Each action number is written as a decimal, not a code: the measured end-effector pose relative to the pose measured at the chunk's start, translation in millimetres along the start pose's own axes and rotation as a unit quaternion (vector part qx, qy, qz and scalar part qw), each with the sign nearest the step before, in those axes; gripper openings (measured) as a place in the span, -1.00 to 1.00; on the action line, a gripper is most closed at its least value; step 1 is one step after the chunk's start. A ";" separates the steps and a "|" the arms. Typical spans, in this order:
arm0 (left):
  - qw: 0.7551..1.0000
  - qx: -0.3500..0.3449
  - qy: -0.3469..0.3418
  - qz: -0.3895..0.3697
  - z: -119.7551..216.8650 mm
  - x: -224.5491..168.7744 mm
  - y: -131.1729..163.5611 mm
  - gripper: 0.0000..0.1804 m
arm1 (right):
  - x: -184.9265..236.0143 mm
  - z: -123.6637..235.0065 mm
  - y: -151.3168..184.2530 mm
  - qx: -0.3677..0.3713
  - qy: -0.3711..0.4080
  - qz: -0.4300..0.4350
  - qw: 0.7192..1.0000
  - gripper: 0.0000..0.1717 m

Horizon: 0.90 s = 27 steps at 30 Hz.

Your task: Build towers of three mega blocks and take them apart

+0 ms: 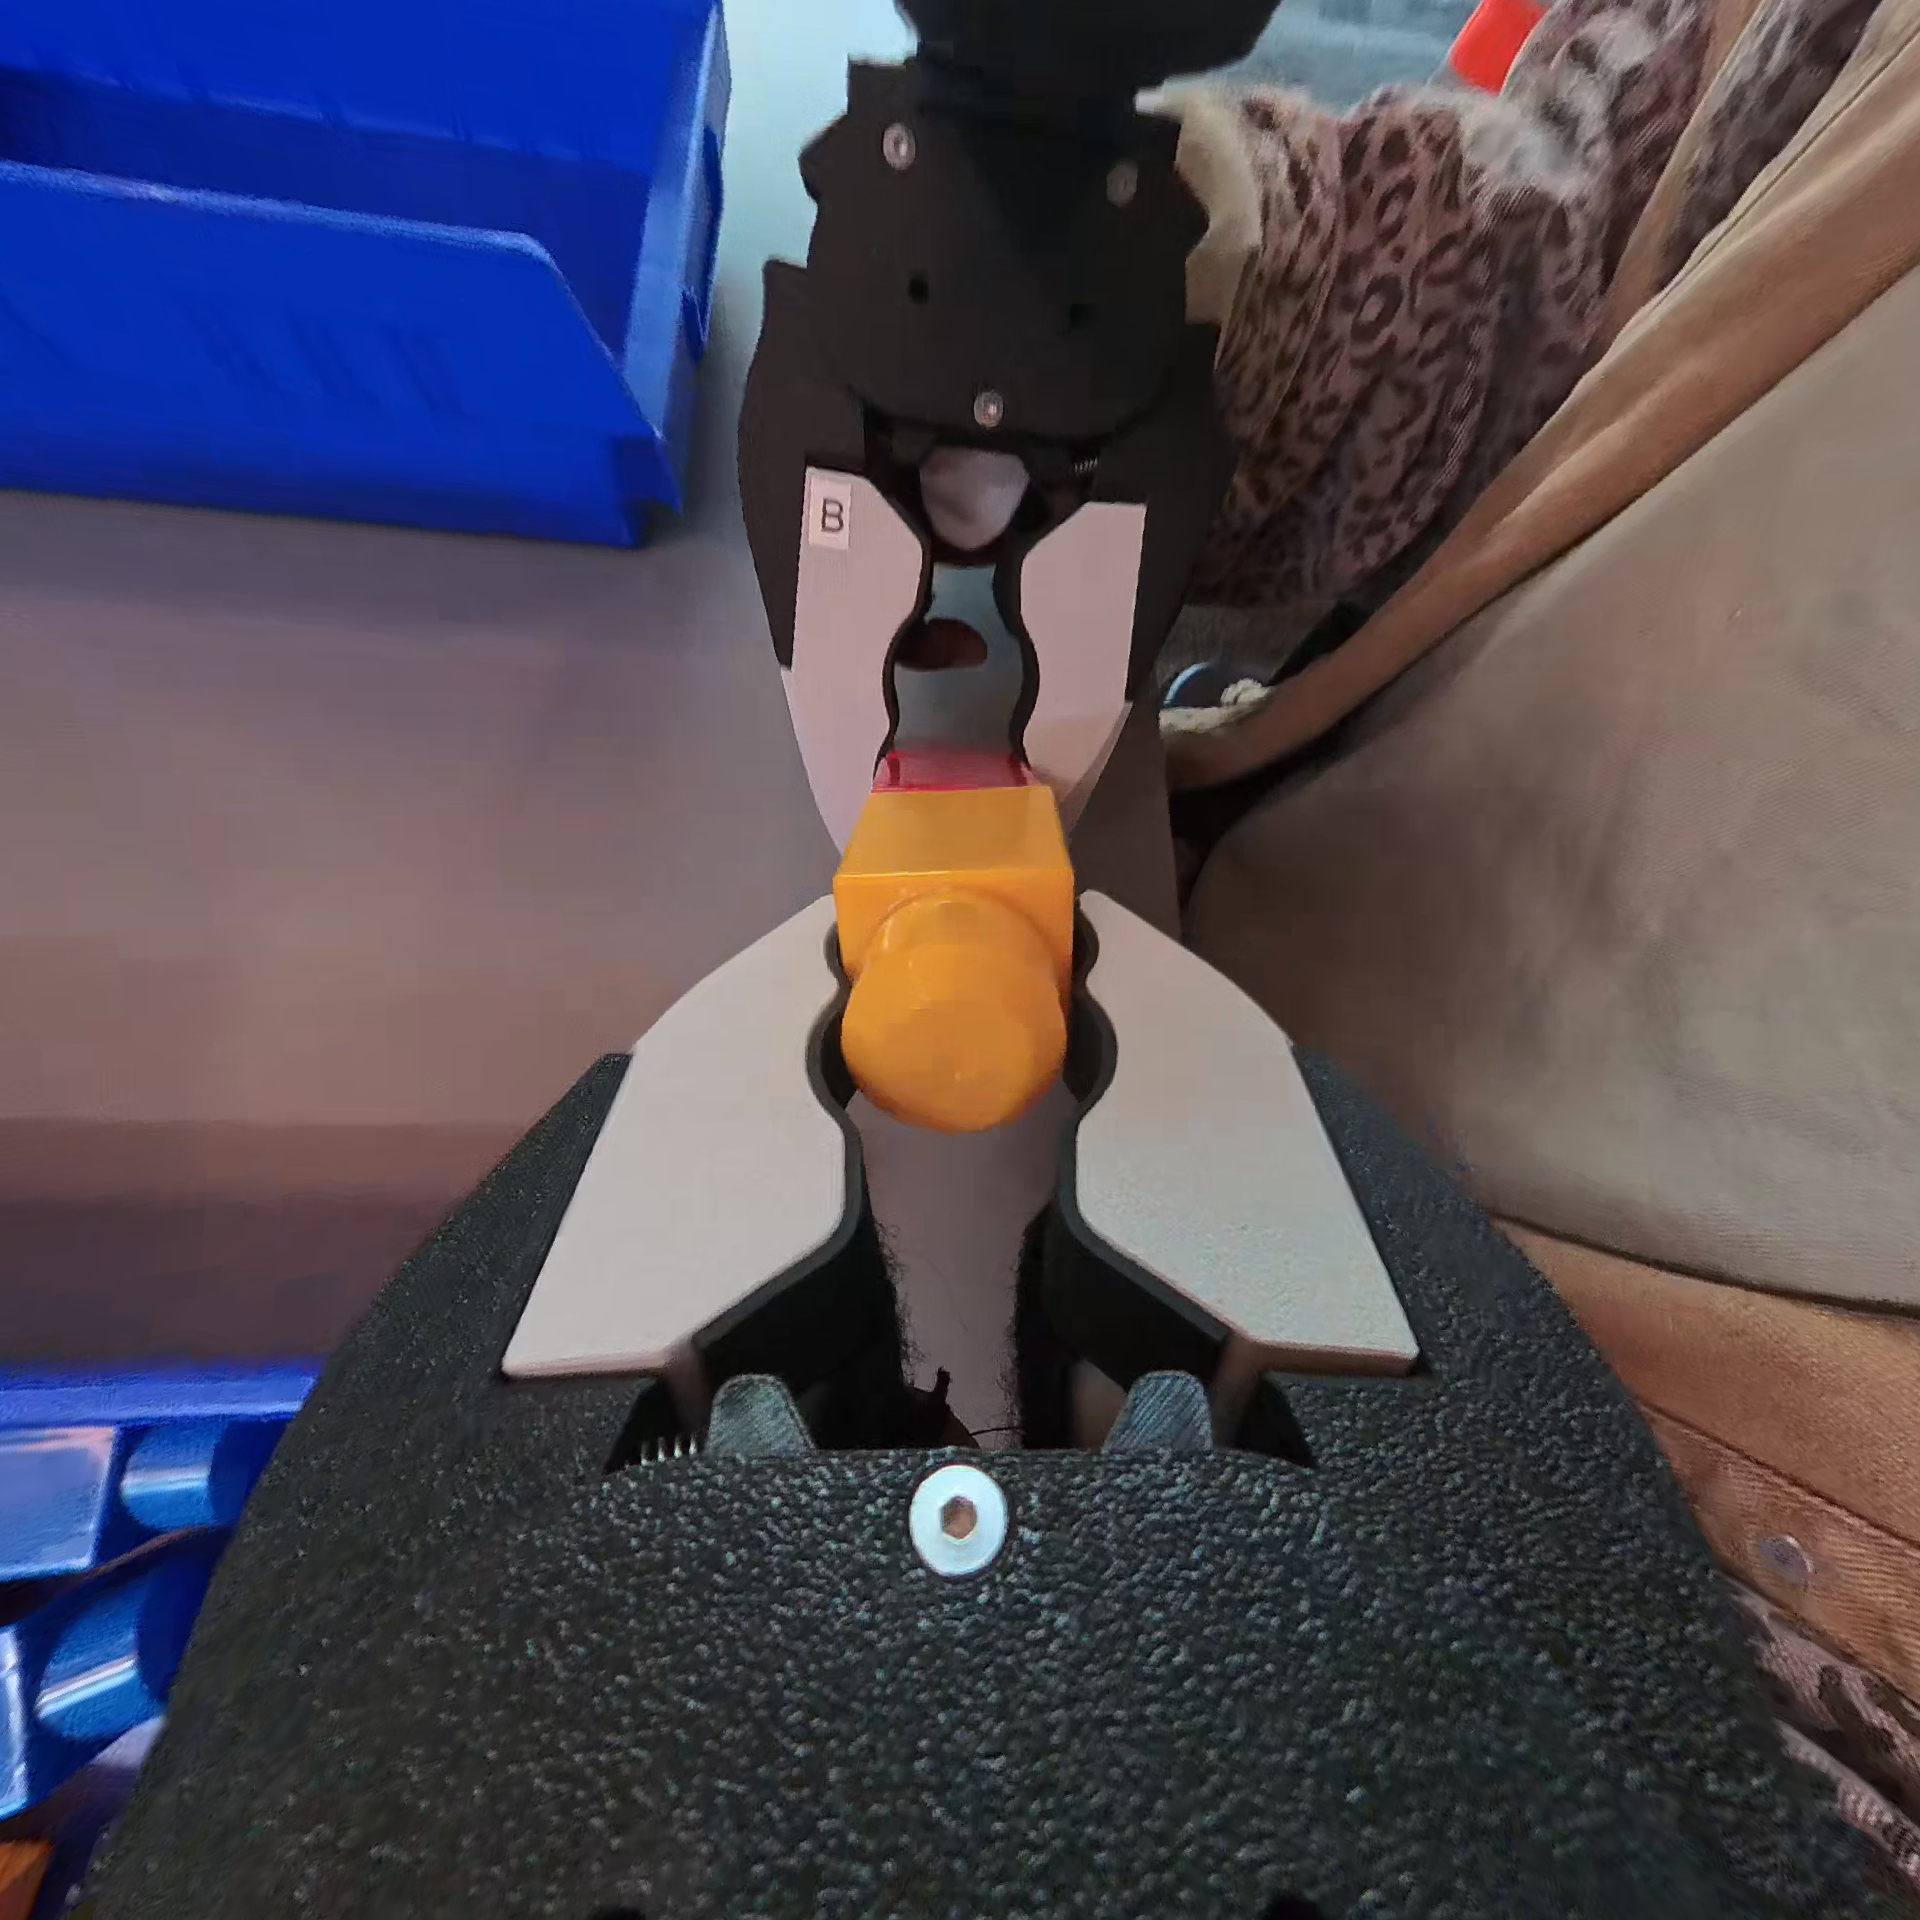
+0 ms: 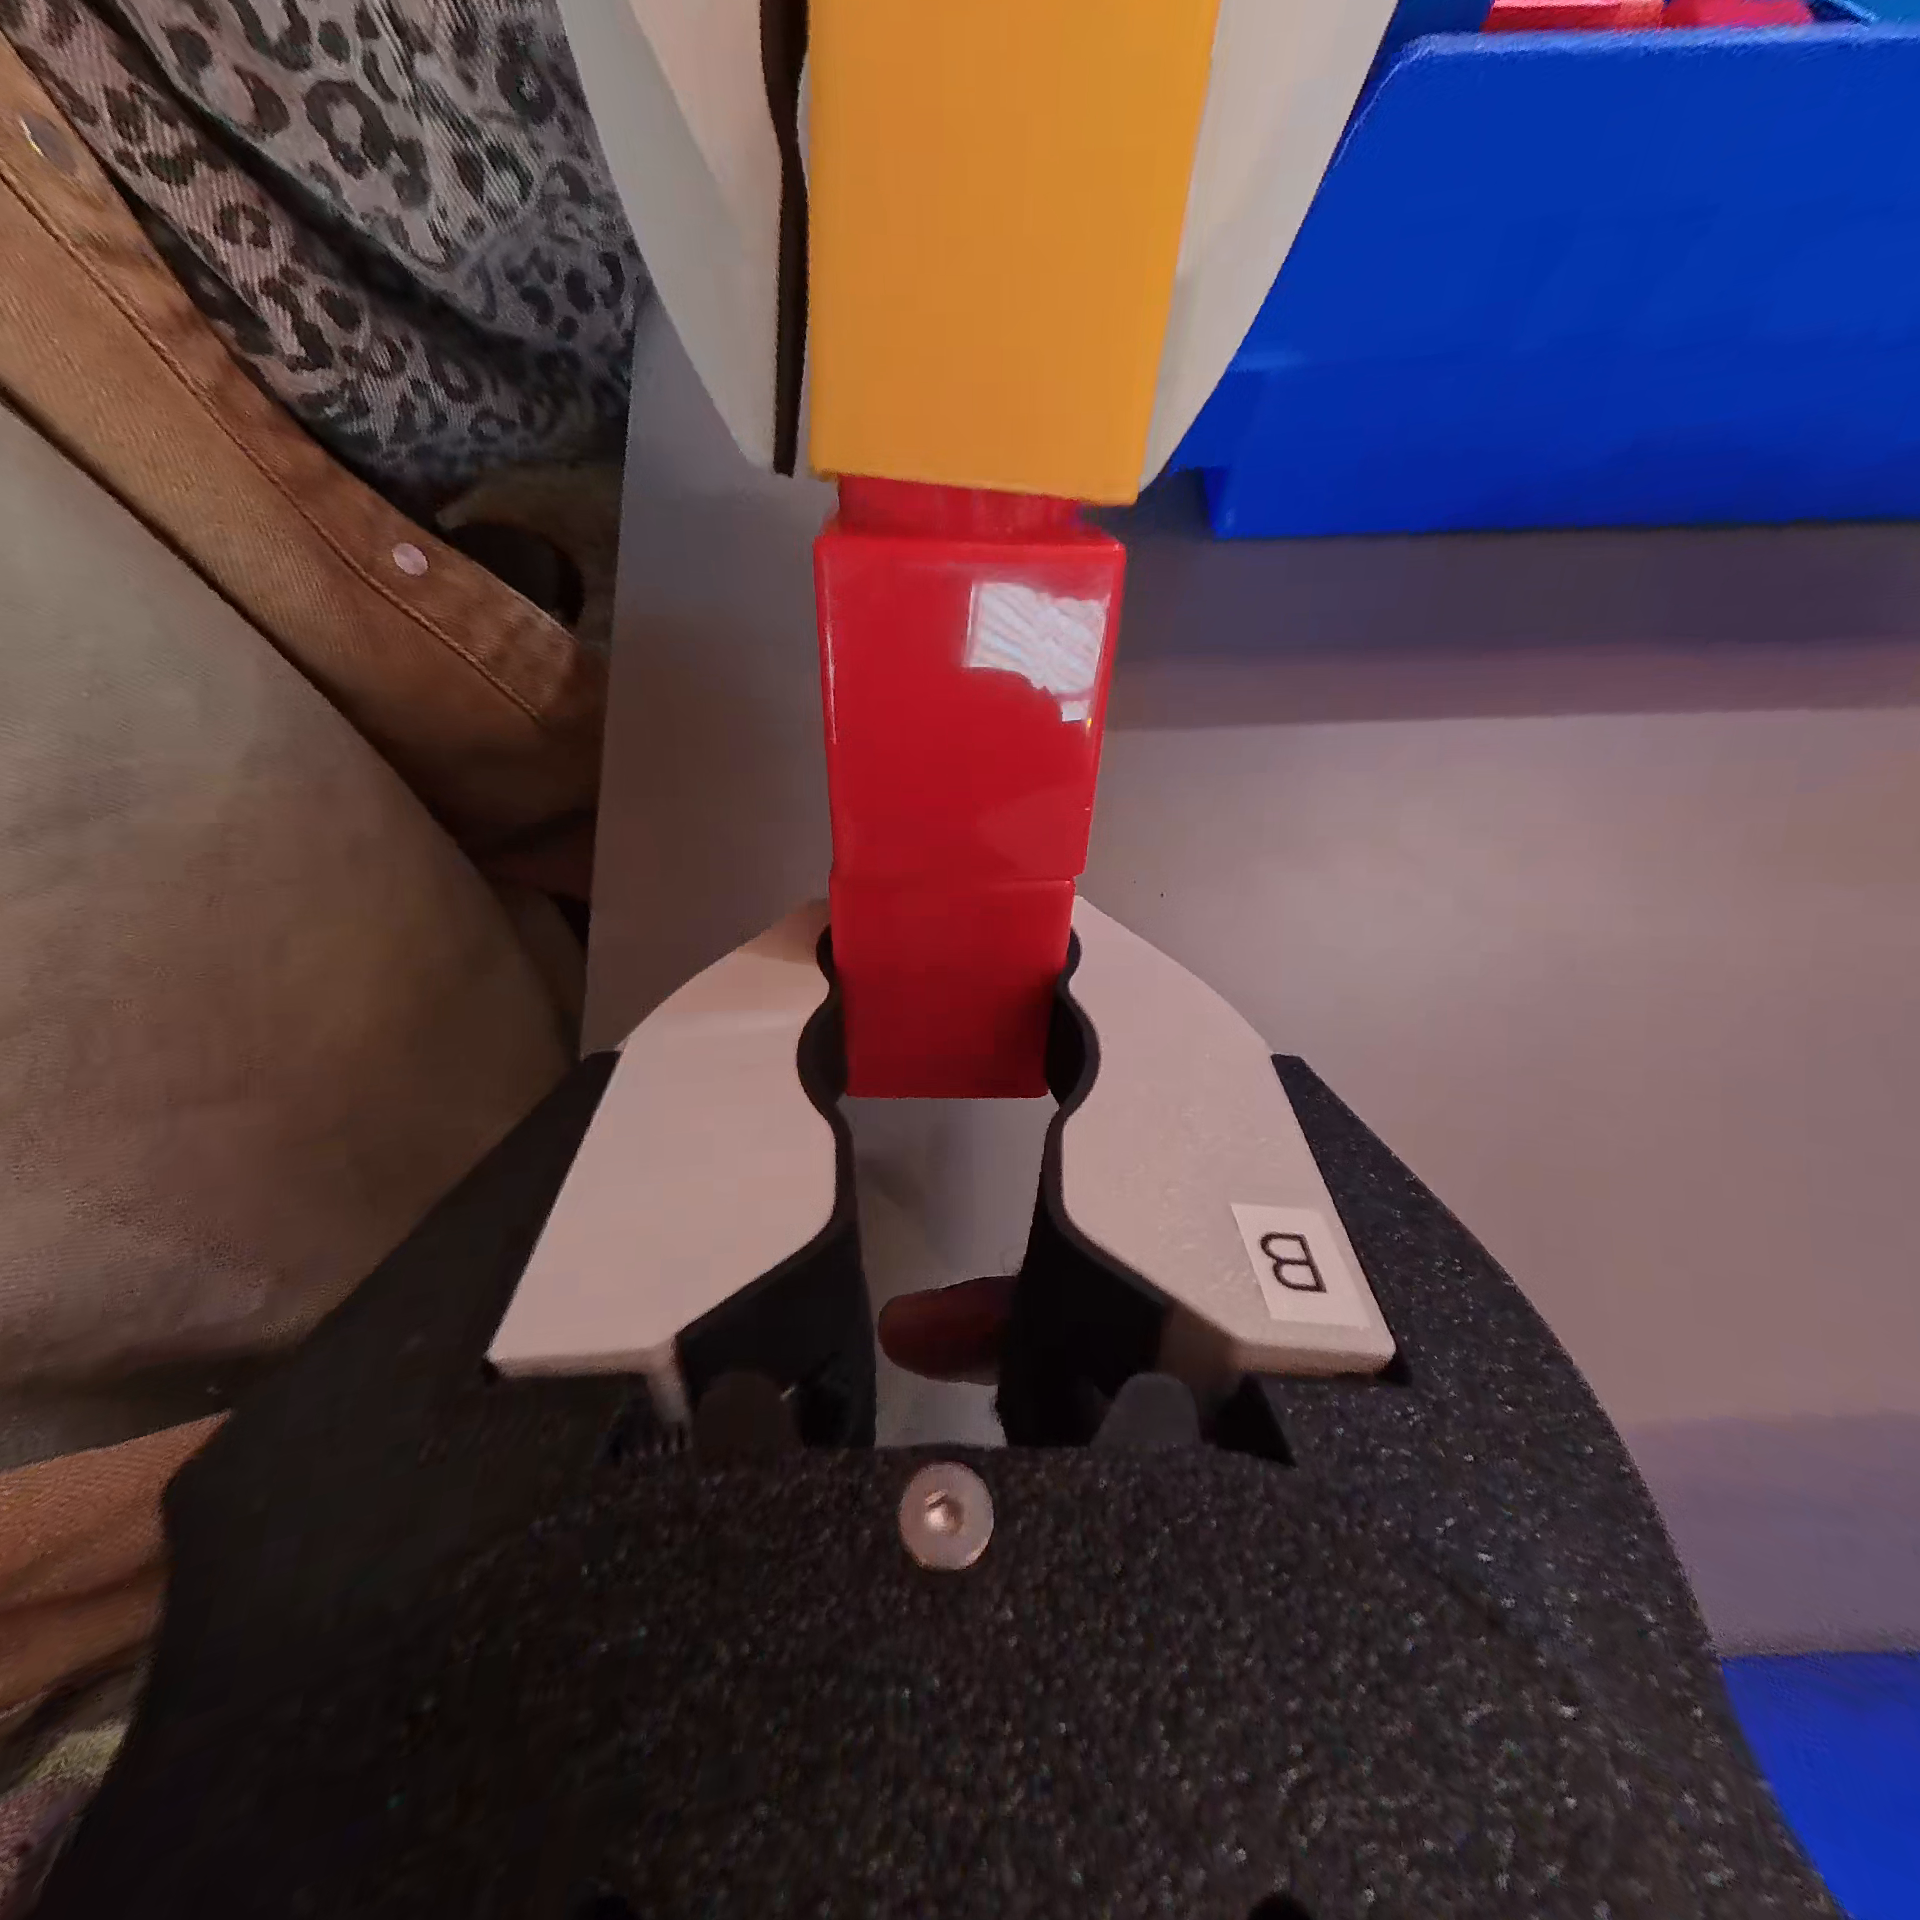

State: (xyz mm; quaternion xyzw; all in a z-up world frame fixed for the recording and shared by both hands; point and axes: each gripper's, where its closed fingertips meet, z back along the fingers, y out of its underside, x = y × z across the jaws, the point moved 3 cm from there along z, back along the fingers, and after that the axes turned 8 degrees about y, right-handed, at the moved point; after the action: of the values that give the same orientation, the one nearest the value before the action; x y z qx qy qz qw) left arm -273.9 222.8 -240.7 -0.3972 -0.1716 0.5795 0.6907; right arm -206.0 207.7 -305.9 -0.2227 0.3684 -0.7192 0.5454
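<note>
Black textured housing fills the bottom of both wrist views, and just past it each pair of tongs grips one end of the same short tower. The left tongs (image 1: 954,997) are closed on the orange block (image 1: 951,883), pads pressed to its sides, its round stud pointing back at the camera. The right tongs (image 2: 945,997) are clamped on the lower red block (image 2: 940,987) at the opposite end. Between them sits a second red block (image 2: 956,717), joined flush to the first; its stud shows in a narrow gap under the orange block, so that joint looks partly open.

The tower is held in the air between the two tools, above the grey bench (image 2: 1455,935), not resting on it. Gripping opposite ends along one line lets the two hands push together or pull apart squarely; which is under way cannot be told.

Blue bins (image 1: 312,260) stand on the bench to one side. A tan cushion (image 1: 1558,935) and leopard-print fabric (image 1: 1382,312) lie on the other.
</note>
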 end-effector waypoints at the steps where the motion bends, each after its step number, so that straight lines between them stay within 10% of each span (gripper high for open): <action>1: 1.000 0.018 -0.006 -0.002 -1.5 0.1 2.9 -0.59 | 0.4 -1.1 1.4 0.007 0.001 0.003 1.000 -0.60; 6: 0.998 0.040 -0.032 -0.023 -1.2 2.3 2.9 -0.59 | -2.6 -0.8 -1.1 0.004 0.015 0.004 1.000 -0.59; 14: 0.966 -0.215 -0.133 -0.050 36.5 26.6 -43.7 -0.12 | -30.4 26.7 -34.8 -0.189 0.036 -0.130 0.973 -0.59; 18: 0.926 -0.372 -0.063 0.004 25.1 30.6 -66.6 -0.07 | -33.8 41.0 -47.9 -0.260 0.013 -0.176 0.949 -0.59; 23: 0.922 -0.387 0.019 0.022 -3.0 26.1 -69.6 -0.60 | -28.9 41.7 -52.9 -0.269 0.003 -0.174 0.947 -0.59; 27: 0.923 -0.381 0.046 0.032 0.5 23.5 -66.3 -0.60 | -24.0 47.0 -52.2 -0.273 -0.041 -0.169 0.946 -0.42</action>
State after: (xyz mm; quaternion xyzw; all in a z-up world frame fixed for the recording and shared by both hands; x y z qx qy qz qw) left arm -223.9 244.2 -196.1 -0.6619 -0.3351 0.4733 0.4750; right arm -197.1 224.0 -234.1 -0.4510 0.4855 -0.6627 0.3489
